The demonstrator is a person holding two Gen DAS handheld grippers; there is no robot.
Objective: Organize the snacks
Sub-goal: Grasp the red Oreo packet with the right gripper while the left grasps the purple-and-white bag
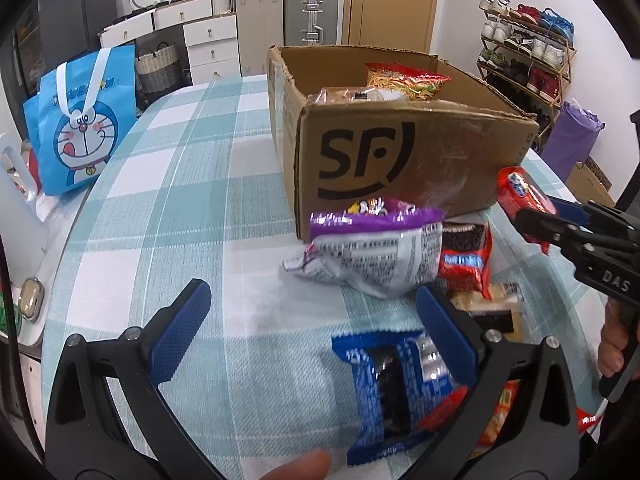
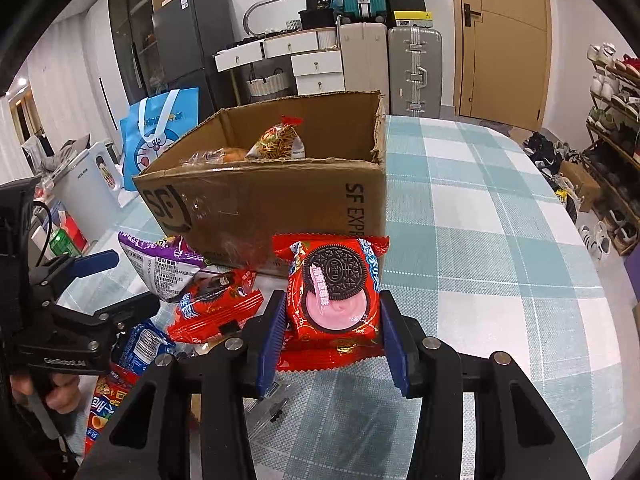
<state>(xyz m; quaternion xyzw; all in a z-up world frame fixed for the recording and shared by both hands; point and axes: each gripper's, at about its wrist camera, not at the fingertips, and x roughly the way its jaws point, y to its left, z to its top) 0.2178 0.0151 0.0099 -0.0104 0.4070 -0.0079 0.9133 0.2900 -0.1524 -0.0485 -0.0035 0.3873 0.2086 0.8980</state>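
My right gripper [image 2: 334, 334] is shut on a red Oreo pack [image 2: 334, 292], held off the checked tablecloth in front of the cardboard SF box [image 2: 260, 200]. The left wrist view shows the same red Oreo pack [image 1: 520, 192] in the right gripper [image 1: 532, 216] beside the box [image 1: 400, 160]. My left gripper [image 1: 312, 328] is open above the table. A blue Oreo pack [image 1: 396, 392] lies under its right finger [image 1: 444, 328]. A purple-and-white bag [image 1: 380, 248] and another red Oreo pack [image 1: 464, 264] lie against the box. A noodle snack bag [image 1: 404, 78] and a bread pack sit inside.
More snack packs [image 2: 108, 400] lie heaped at the table's near corner. A blue cartoon tote bag [image 1: 84, 120] stands off the table's left edge. A shoe rack [image 1: 528, 52] and suitcases [image 1: 310, 12] line the far wall. The checked tablecloth [image 2: 500, 260] stretches right of the box.
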